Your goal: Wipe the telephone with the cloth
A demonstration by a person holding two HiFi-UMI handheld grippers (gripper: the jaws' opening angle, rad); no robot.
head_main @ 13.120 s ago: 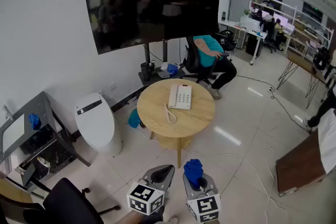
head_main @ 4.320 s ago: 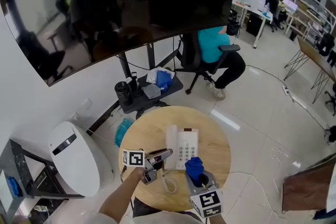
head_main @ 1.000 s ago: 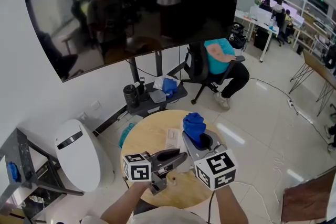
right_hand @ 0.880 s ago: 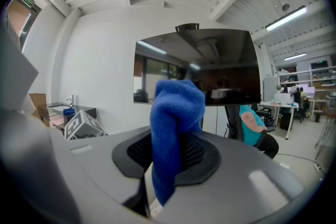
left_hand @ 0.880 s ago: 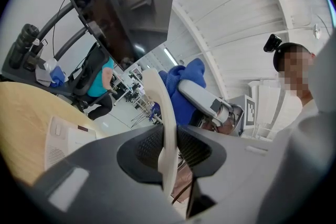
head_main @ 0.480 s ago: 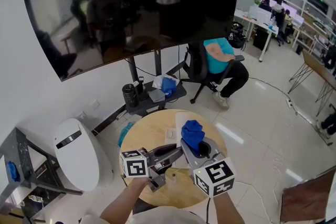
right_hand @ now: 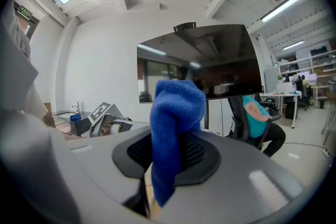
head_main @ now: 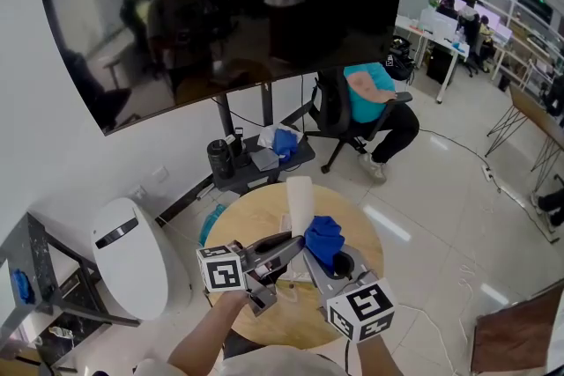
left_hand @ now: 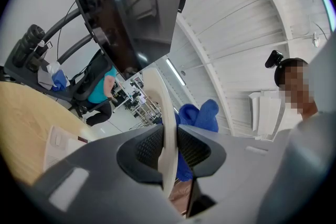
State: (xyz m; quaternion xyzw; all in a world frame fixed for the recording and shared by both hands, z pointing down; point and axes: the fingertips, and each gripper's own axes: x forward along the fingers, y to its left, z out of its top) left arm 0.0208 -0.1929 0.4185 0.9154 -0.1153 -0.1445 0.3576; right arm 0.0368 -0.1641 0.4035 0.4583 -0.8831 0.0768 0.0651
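Observation:
My left gripper (head_main: 293, 246) is shut on the white telephone handset (head_main: 299, 197), which stands upright above the round wooden table (head_main: 249, 219). In the left gripper view the handset (left_hand: 163, 123) runs edge-on between the pads of my left gripper (left_hand: 167, 150). My right gripper (head_main: 331, 253) is shut on a bunched blue cloth (head_main: 324, 238), which sits just right of the handset's lower part; I cannot tell if they touch. The right gripper view shows the cloth (right_hand: 176, 118) sticking up from my right gripper (right_hand: 176, 153). The telephone base (left_hand: 59, 142) lies on the table.
A large dark screen (head_main: 220, 13) on a stand rises behind the table. A white toilet-like unit (head_main: 123, 264) stands to the left. A person in a teal shirt (head_main: 370, 92) sits on an office chair beyond the table. A low shelf (head_main: 256, 158) holds bottles and rags.
The right gripper with the cloth has come down and back toward me. The handset now sticks up in plain sight to the left of the cloth. The left gripper has barely shifted.

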